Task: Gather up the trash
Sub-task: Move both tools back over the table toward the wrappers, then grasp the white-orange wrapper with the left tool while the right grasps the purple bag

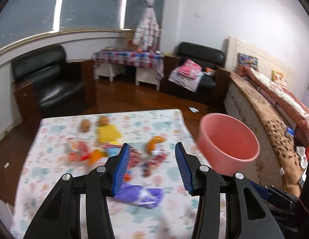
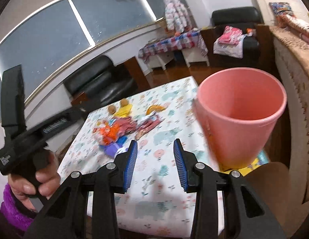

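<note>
Sat upright at the table's right edge: a pink plastic bin (image 2: pixel 240 117), mouth open, nothing visible inside. Lay scattered mid-table: a blurred heap of trash (image 1: pixel 114 149), red, orange and yellow wrappers, with a crumpled purple wrapper (image 1: pixel 140 194) nearest, well apart from the bin.

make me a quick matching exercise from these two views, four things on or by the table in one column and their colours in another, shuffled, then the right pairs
Things
1. bucket at the table's right edge
2. wrapper nearest the left claw
3. flat packet beside the two round brown items
4. armchair beyond the table

Colours
A. black
B. yellow
C. pink
D. purple

Pairs: 1-C, 2-D, 3-B, 4-A
</note>
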